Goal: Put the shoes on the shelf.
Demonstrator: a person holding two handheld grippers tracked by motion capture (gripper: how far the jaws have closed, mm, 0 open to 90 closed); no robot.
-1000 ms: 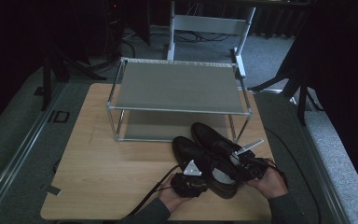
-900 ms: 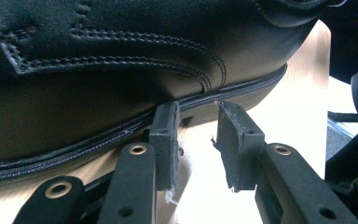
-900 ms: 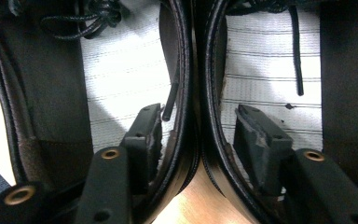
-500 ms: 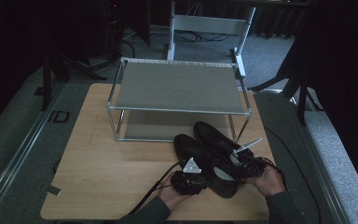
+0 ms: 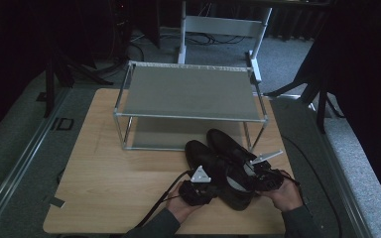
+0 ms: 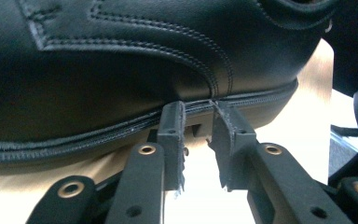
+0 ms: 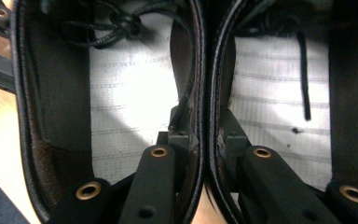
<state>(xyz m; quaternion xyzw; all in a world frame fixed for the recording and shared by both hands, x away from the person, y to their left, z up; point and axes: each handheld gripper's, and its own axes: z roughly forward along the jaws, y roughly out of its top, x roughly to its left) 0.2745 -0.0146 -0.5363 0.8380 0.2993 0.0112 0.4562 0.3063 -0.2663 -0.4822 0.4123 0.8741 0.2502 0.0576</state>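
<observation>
A person is holding a gripper in each hand at the near edge of a wooden table [image 5: 104, 173], working on a pair of black shoes [image 5: 223, 163] that lie side by side, toes pointing away towards a two-shelf metal rack [image 5: 191, 91].

The right gripper [image 7: 200, 126] is clamping the two shoes together: one jaw is sitting inside each shoe, pinching their touching inner walls between them. The left gripper [image 6: 196, 116] is pressing its tips against the outer sole edge of the left shoe [image 6: 121, 65], its jaws slightly parted and gripping nothing.

Compared with a second ago, the shoes and both hands are sitting a little nearer the person, slightly farther from the rack. This suggests the pair is being gathered and steadied, probably for lifting onto the rack, whose shelves are bare.
</observation>
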